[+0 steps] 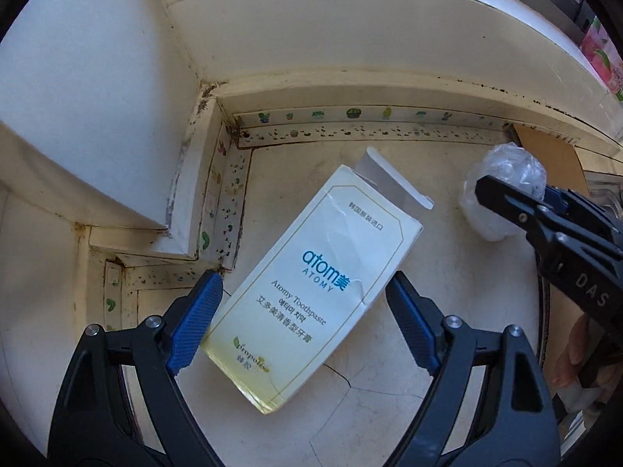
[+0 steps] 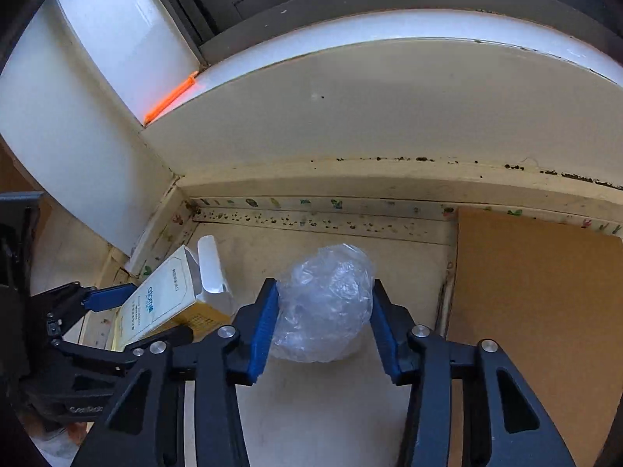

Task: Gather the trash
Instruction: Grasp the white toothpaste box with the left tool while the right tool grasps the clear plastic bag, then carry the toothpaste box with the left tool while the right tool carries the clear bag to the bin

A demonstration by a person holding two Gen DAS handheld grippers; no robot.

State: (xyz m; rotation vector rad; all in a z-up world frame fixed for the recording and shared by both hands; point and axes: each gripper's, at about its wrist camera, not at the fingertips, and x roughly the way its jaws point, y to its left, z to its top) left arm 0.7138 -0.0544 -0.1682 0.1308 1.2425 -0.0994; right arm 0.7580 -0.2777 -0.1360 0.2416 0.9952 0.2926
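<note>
Straddling a toothpaste carton [image 1: 311, 284], the left gripper [image 1: 303, 311] fills the bottom of its wrist view with jaws spread wide; the left blue pad [image 1: 192, 323] sits at the carton's lower left edge, though contact cannot be confirmed, while the right pad [image 1: 412, 323] stands clear of it. The carton lies flat and tilted on the pale floor [image 1: 389, 389], printed face up, its opened flap pointing toward the upper right of the frame.

At the centre of the right wrist view, the right gripper [image 2: 325, 311] brackets a crumpled clear plastic bag [image 2: 325, 303]. Its left pad [image 2: 263, 330] lies against the bag's side and its right pad [image 2: 383, 327] meets the opposite side; the jaws are closed on the bag, which rests on the floor.

Seen from the left wrist camera, the bag [image 1: 502, 190] lies at right centre, beside the carton but apart from it. A sheet of brown cardboard [image 2: 537, 311] occupies the right of the right wrist view, just beside the bag. A cactus-patterned border strip [image 1: 350, 114] runs along the foot of the wall. An orange object [image 2: 171, 97] lies on the window sill at upper left.
</note>
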